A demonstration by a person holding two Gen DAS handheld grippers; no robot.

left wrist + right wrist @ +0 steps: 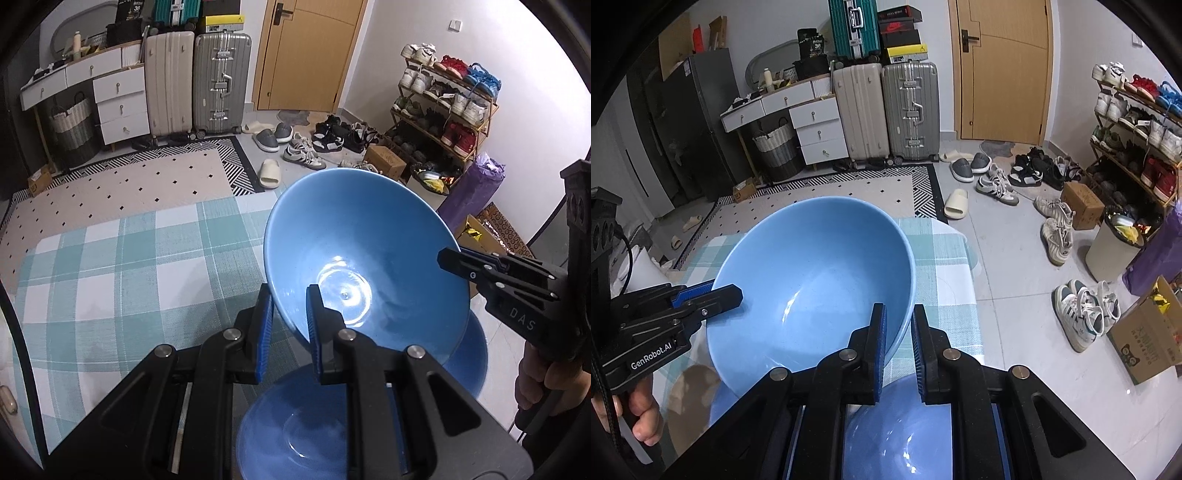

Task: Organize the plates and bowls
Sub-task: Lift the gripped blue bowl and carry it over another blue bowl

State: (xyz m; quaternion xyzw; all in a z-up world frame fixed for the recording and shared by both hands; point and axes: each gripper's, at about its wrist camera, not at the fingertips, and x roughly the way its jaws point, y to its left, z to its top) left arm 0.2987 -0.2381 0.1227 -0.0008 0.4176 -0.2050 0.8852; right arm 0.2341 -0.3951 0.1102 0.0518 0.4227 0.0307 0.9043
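Observation:
A large blue bowl [365,254] [812,284] is held tilted above the table between both grippers. My left gripper [290,299] is shut on the bowl's near rim; it shows at the left in the right wrist view [731,291]. My right gripper [899,317] is shut on the bowl's opposite rim; it shows at the right in the left wrist view [448,258]. Under the held bowl lie more blue dishes: a bowl or plate [295,435] [908,435] below my fingers and another blue rim [469,354].
The table carries a teal-and-white checked cloth [122,277] [945,280]. A brown dish [690,387] lies at the table's left. On the floor beyond are shoes [997,184], a shoe rack [443,110], suitcases [195,81], a bin [1115,243] and cardboard boxes [1148,339].

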